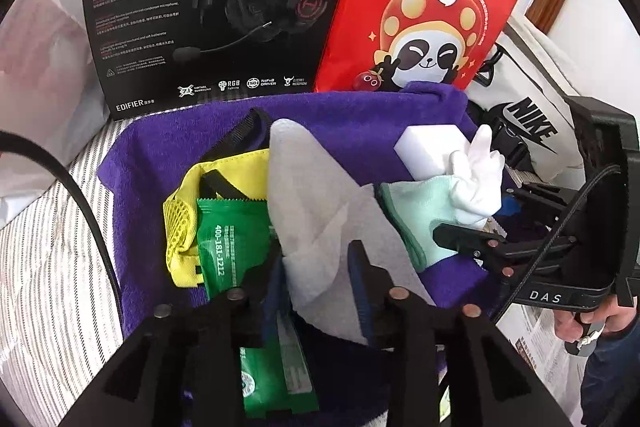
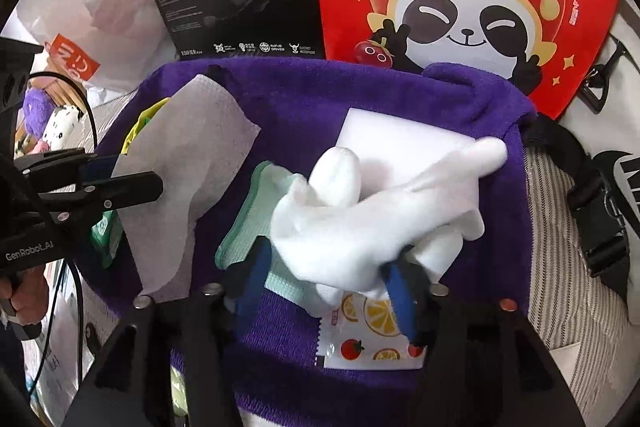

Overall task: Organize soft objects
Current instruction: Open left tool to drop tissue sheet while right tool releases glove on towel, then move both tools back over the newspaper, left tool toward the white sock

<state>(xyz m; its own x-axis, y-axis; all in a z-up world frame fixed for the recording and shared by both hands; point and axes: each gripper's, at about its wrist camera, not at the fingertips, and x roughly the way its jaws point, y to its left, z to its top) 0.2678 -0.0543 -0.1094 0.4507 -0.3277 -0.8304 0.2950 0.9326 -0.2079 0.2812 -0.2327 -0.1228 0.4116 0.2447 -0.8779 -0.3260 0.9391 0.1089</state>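
The purple towel (image 2: 304, 91) fills the frame's middle: limp and light, best pinched at a hem. On it, left of centre, the grey-white cloth (image 1: 316, 211) sags between the parted left gripper (image 1: 318, 267). Lower centre, the floppy white glove (image 2: 360, 219) lies between the parted right gripper (image 2: 328, 283), ungripped; grasp its bunched body.

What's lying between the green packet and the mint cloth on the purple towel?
A white paper tissue lies there, draped over the purple towel between the green packet and the mint cloth. The left wrist view shows it best.
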